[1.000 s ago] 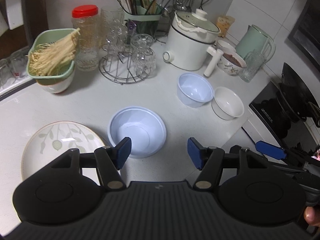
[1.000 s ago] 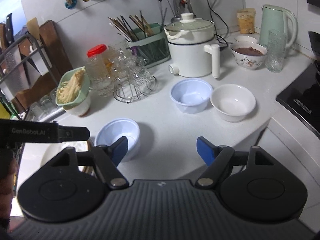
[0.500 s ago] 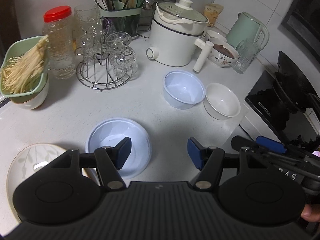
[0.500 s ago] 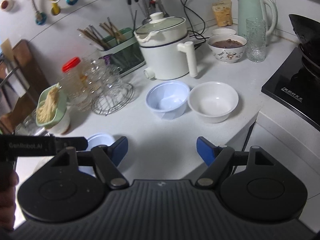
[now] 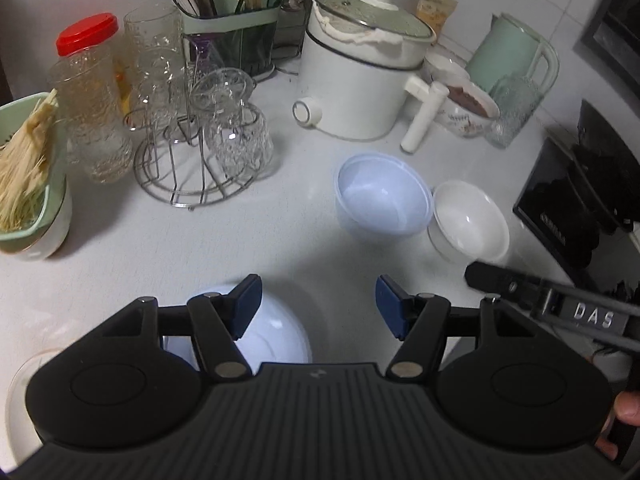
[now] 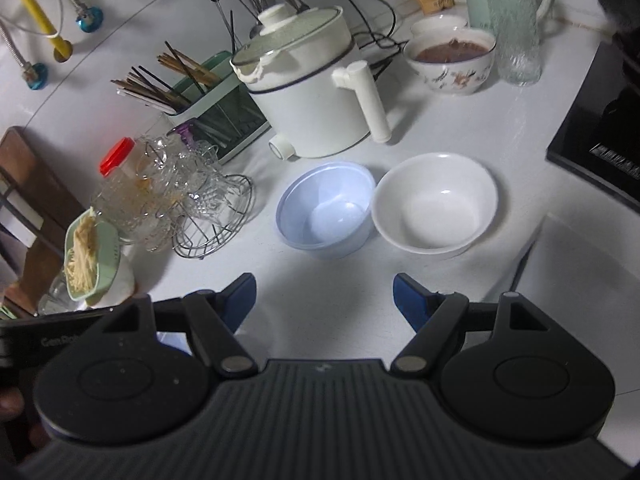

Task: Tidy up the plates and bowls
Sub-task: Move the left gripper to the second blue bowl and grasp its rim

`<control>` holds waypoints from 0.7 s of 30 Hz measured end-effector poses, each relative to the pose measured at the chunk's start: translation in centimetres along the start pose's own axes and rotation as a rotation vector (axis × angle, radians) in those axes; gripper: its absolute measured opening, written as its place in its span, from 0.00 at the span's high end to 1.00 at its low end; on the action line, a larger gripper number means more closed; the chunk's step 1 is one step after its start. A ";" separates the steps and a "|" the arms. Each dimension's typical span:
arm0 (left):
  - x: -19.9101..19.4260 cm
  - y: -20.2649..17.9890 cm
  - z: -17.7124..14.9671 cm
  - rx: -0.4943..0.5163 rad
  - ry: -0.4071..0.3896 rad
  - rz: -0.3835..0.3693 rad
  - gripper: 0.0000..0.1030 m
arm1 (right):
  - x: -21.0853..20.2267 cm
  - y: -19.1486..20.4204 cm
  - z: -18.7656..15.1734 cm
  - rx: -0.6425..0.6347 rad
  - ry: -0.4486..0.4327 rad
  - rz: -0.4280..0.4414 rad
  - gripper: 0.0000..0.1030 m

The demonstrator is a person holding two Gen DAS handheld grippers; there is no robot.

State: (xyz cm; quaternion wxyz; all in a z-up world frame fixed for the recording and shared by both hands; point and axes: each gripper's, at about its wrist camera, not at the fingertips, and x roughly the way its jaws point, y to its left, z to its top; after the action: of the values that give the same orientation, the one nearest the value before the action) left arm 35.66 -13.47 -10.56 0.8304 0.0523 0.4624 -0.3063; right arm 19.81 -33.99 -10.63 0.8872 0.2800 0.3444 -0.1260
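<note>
Three bowls are what's in play on the counter (image 6: 460, 128). Closest to the right gripper (image 6: 324, 292) sit the small blue bowl (image 6: 326, 210) and the white bowl (image 6: 434, 204), rims touching, blue at 11 o'clock and white at 1 o'clock from the open, empty fingers. Blue one looks like thin plastic, so light and a bit flexy; I'd pinch the rim wall. White one looks ceramic, heavier, glossy, probably slippery and chippable, so grab the rim square and don't clank it.

Third is the wide blue bowl (image 5: 276, 328), right under the left gripper (image 5: 316, 302), at about 7 o'clock from its fingers, which are also spread with nothing in them. A plate (image 5: 18, 376) peeks out at the far lower left, mostly hidden.

All three bowls look empty. Further out: patterned bowl (image 6: 452, 60) with something brown in it at 1 o'clock, white pot (image 6: 308, 92) lidded at 12, green strainer (image 6: 90, 260) of pale noodle-like strands at 9 o'clock, and the glass rack (image 6: 188, 204).
</note>
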 end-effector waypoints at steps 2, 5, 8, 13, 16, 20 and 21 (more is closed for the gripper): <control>0.8 0.2 0.6 -0.008 0.005 0.000 0.33 | 0.7 -0.1 0.4 0.010 0.012 0.020 0.26; 2.0 0.5 1.5 -0.020 0.013 -0.002 0.33 | 1.5 -0.4 0.9 0.037 0.018 0.029 0.26; 3.3 0.7 2.5 -0.036 0.031 -0.013 0.33 | 2.6 -1.1 1.4 0.087 0.036 0.038 0.29; 6.1 0.6 4.5 -0.049 0.066 -0.043 0.34 | 4.7 -2.2 2.1 0.180 0.057 0.050 0.36; 7.9 0.4 5.7 -0.049 0.085 -0.052 0.34 | 6.1 -2.9 2.5 0.240 0.078 0.052 0.44; 10.2 0.5 7.2 -0.064 0.104 -0.071 0.36 | 7.4 -3.6 2.5 0.299 0.090 0.063 0.51; 10.7 0.5 7.4 -0.067 0.111 -0.077 0.39 | 7.8 -3.7 2.5 0.309 0.091 0.064 0.51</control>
State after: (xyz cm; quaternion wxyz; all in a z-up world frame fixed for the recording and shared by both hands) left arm 45.53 -20.80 -15.03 0.7925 0.0233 0.5193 -0.3189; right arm 25.27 -38.65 -15.93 0.8208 0.4292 0.3515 -0.1362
